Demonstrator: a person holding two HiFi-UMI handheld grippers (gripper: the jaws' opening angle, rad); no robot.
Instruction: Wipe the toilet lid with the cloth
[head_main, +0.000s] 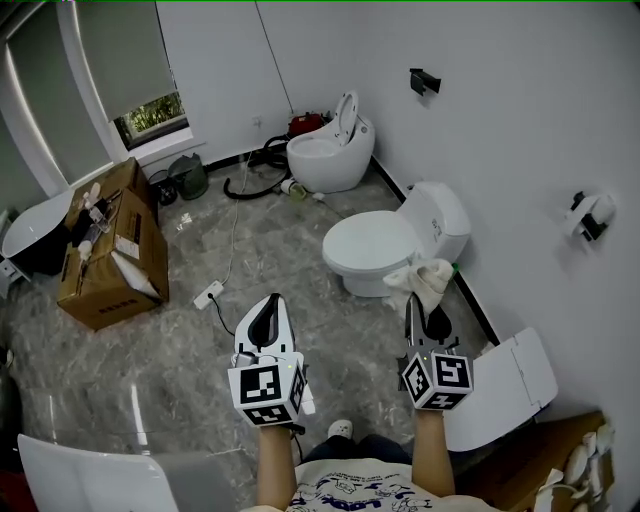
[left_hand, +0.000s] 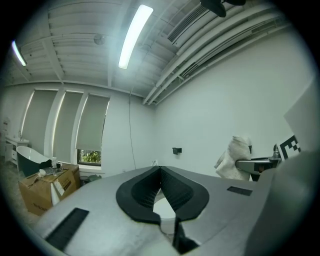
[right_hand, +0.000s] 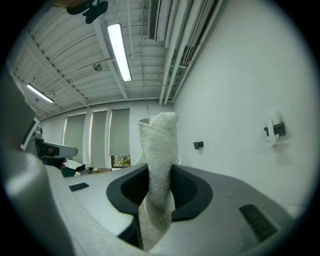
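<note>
The wiping has not begun; this looks like the approach step. The right hand-held gripper (head_main: 421, 303) is clamped on the cloth (head_main: 425, 278), and its own view shows the jaws pressed onto a rolled white towel (right_hand: 159, 145) that fills the gap between them. The cloth's long axis runs along the jaws. One bunched end stands out past the tips and the other trails back towards the gripper's body. In the head view that bunched end points forward at the toilet and overlaps the bowl's near side just below the toilet lid (head_main: 370, 243). It appears to be held in the air short of the lid, though contact cannot be ruled out from here.

The left hand-held gripper (head_main: 270, 302) is pressed together at the tips with nothing between them. It hangs beside the right one over the open floor (head_main: 250, 250), away from the toilet.

The lid is down, a smooth white oval. Its long axis runs from the cistern (head_main: 440, 215), at the floor's edge along the right wall, out towards the middle of the floor.

The next move probably calls for bringing the right hand-held gripper forward and tipping it down so the cloth's free end lies flat on the lid. Strokes along the oval's length would then suit, with pressure light enough that the cloth does not slip from the jaws
</note>
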